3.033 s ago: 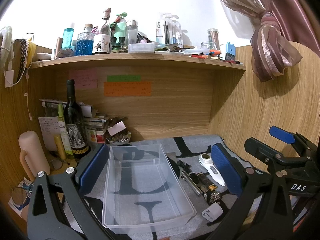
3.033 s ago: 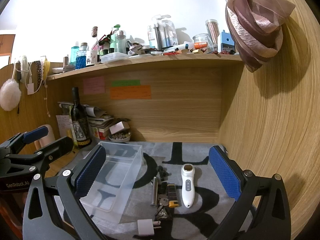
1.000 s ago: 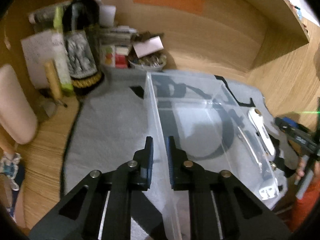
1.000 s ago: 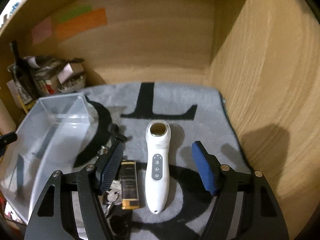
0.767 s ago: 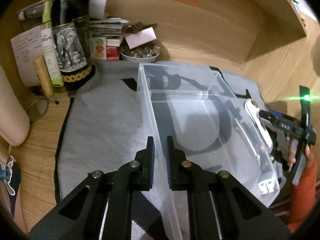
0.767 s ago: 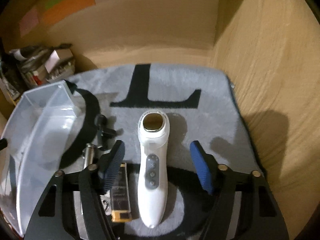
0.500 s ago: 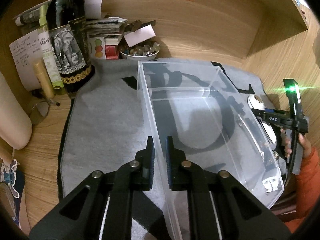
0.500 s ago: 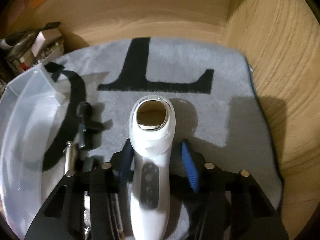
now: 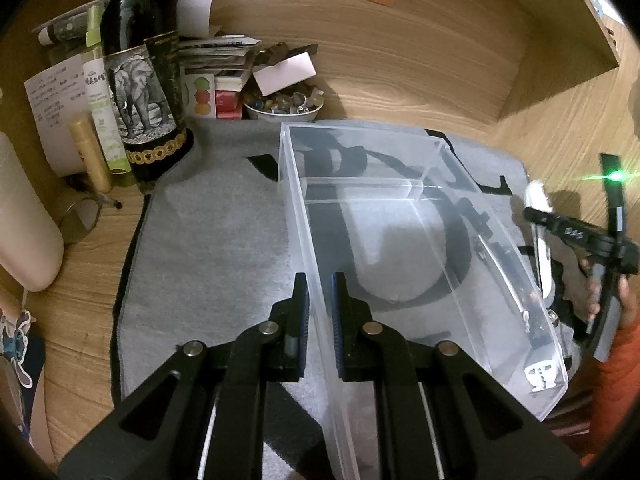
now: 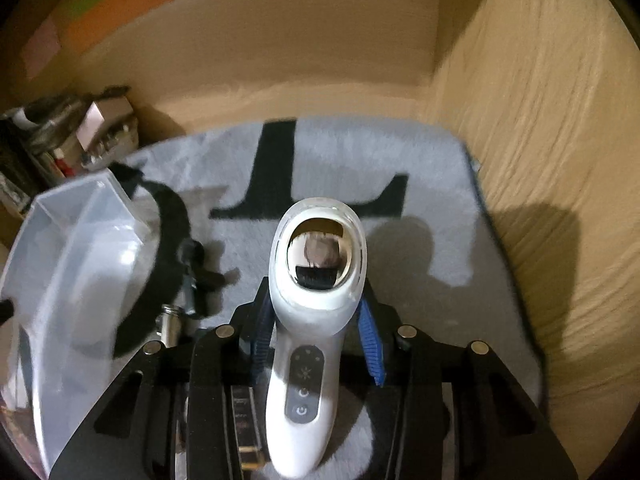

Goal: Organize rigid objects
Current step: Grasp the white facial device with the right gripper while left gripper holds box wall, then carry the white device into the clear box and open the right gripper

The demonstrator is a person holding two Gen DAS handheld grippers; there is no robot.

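White handheld device (image 10: 310,344), held lengthwise between the blue pads (image 10: 370,346) of the right tool (image 10: 316,342), pinched at the neck just below the oval head, button panel facing up, handle end pointing back toward the camera. Narrow gap between the pads, filled by the device body. Cannot tell whether lifted clear of the grey mat (image 10: 432,184) or resting on it. Just to its left, low on the mat: a small dark rectangular item with a gold end (image 10: 244,420), a metal cylinder (image 10: 170,322) and a black clip-like piece (image 10: 192,260), all partly hidden by the tool frame.

Clear plastic bin (image 9: 404,240), open-topped, standing on the same mat, a low divider across its far end. Left tool (image 9: 318,304) nearly pressed together, pinching the bin's left long wall, one pad (image 9: 300,304) outside, the other inside. Through the far wall of the bin, a white plug adapter (image 9: 540,374) and blurred shapes of the other items. Beyond the bin's right side, the right tool seen from the left camera, gripped by a hand (image 9: 608,296) in an orange sleeve, green light glowing on top.

Further left on the wooden tabletop (image 9: 92,280): a dark wine bottle (image 9: 142,76) with an elephant label at the mat's corner, a pale green tube (image 9: 102,92) beside it, a bowl of small stones (image 9: 282,104) against the back wall.
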